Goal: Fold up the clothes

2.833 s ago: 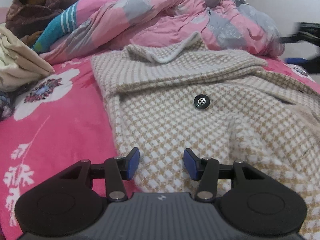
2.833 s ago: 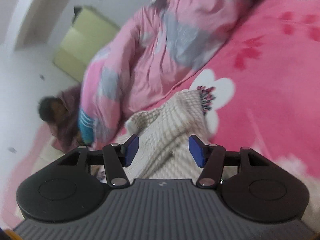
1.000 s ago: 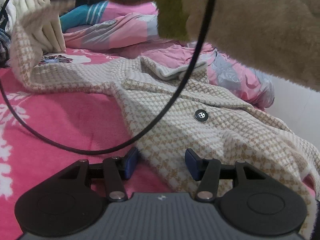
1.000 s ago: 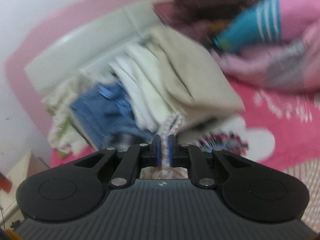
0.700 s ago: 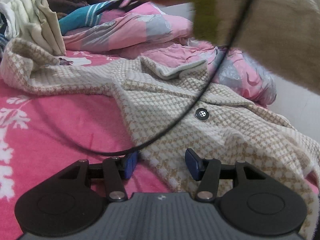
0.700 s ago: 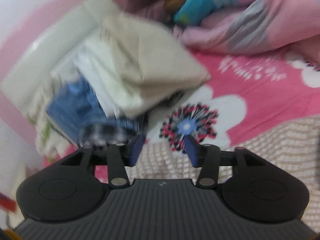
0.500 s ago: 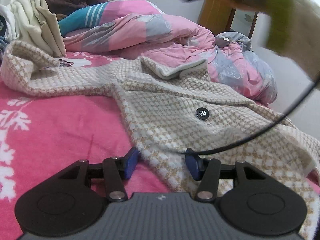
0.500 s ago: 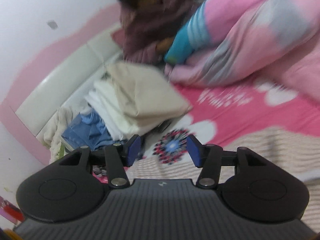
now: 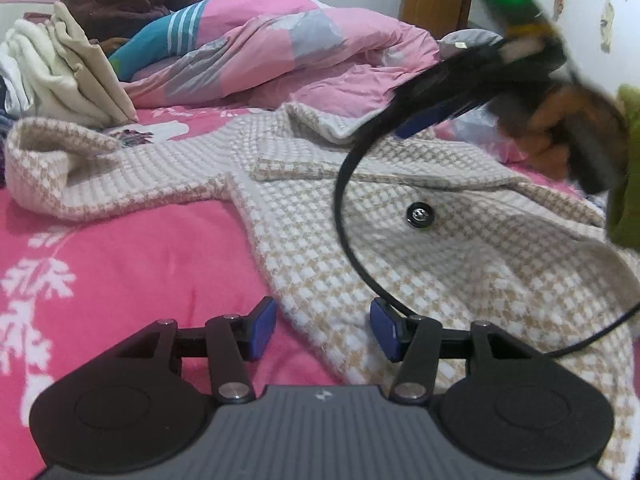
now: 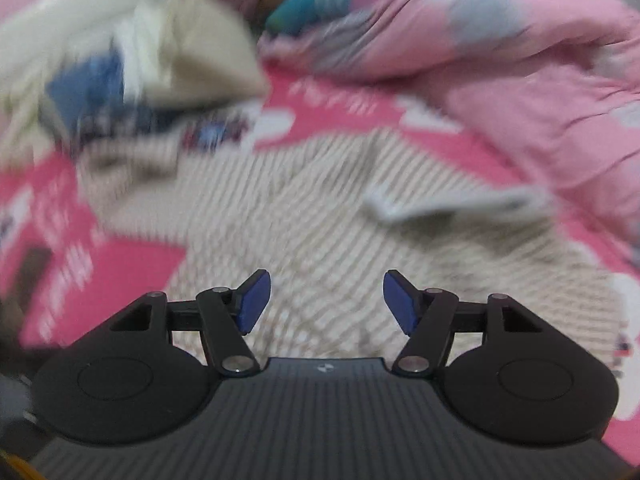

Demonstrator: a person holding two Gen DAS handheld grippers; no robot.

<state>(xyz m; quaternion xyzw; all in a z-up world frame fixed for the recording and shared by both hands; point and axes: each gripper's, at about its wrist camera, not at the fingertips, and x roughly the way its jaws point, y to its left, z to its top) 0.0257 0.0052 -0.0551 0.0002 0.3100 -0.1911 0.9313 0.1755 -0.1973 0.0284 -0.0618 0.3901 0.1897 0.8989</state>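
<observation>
Since half a second ago the right claw (image 10: 326, 300) has swung over the houndstooth coat (image 9: 420, 248), spread on the bed (image 9: 120, 272) with one sleeve (image 9: 100, 176) flung outward. Both claws gape empty. The dangling cable (image 9: 344, 216) could snag the button (image 9: 419, 213).

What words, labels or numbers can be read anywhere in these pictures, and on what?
None can be read.
Left claw: a small pale emblem on its grey body, a mark, not letters.
Right claw: the same emblem, no words.
Coat button: an embossed pattern, too small to read.
Small tag on the grey bedding: too small to read.
Pink bedsheet: flower and leaf prints only, no text.
</observation>
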